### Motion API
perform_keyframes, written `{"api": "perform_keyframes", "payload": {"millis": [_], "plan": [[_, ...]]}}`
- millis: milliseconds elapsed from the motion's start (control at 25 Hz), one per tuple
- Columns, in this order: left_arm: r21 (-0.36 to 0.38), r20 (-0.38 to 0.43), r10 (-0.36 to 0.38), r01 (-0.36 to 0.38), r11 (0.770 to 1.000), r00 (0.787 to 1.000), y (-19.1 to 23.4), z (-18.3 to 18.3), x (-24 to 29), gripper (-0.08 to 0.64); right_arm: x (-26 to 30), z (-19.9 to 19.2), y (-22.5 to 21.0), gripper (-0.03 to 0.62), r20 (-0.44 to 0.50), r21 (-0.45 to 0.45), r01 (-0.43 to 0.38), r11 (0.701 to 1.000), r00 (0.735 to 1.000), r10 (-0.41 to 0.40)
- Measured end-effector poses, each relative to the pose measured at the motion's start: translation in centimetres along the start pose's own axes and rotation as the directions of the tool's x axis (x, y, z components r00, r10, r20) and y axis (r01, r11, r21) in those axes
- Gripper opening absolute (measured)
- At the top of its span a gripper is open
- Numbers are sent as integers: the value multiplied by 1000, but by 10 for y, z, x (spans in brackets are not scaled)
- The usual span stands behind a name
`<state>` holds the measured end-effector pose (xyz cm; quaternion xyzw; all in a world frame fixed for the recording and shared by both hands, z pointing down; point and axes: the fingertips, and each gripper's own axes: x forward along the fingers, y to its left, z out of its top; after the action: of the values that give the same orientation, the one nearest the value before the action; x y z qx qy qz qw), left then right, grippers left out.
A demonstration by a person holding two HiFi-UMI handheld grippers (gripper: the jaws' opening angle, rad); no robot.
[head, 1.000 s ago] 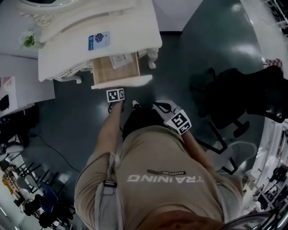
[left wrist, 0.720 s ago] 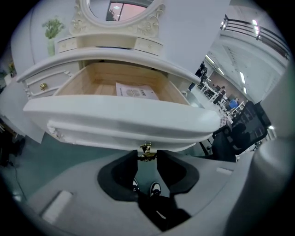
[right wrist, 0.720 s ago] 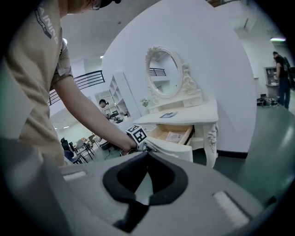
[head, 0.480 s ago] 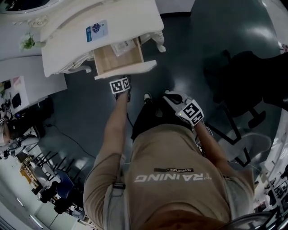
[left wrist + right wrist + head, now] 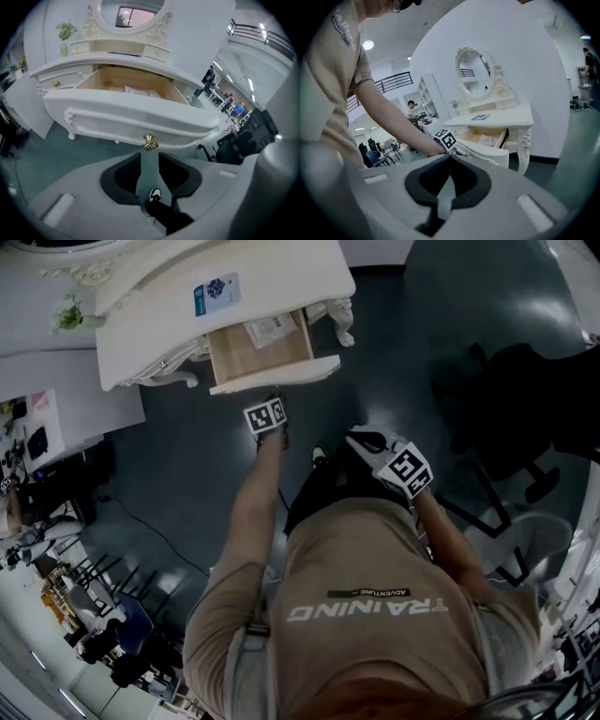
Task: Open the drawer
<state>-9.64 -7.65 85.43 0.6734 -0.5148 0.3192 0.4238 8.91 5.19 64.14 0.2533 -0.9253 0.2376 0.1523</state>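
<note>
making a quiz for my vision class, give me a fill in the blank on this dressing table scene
1. The drawer of the white dressing table is pulled ___.
2. The knob on the drawer front is ___ in colour.
3. Inside the drawer lies a sheet of ___.
4. On the table top stands an oval, ornately framed ___.

Missing words: open; gold; paper; mirror.

- I see an open office hall: glossy dark floor point(image 5: 412, 324), black office chair point(image 5: 525, 409) at 3 o'clock.
- Rows of chairs point(image 5: 103, 652) at 8 o'clock; a balcony railing point(image 5: 393, 78).
- White dressing desk point(image 5: 225, 306) at 12 o'clock.
</note>
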Motion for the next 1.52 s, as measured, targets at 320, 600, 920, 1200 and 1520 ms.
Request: {"api": "perform_keyframes", "payload": {"millis": [320,600,920,1200,1520], "plan": [[106,67,-230,223,969,971,-12,-54,-73,14,21,23,61,3,15,-64,59,996,998,-58],[361,226,-402,308,881,887,-38,-46,-173,8,26,41,92,3,57,-77,212,974,977,-208],[545,379,-503,252,799,776,-60,-6,-272,8,35,65,113,3,120,-60,340,939,936,-331],[481,521,-512,261,837,684,-62,28,-336,8,18,126,122,3,268,-129,441,888,878,-397],[526,654,-431,37,850,622,-73,74,-406,8,-9,170,124,3,368,-154,405,901,870,-328]]}}
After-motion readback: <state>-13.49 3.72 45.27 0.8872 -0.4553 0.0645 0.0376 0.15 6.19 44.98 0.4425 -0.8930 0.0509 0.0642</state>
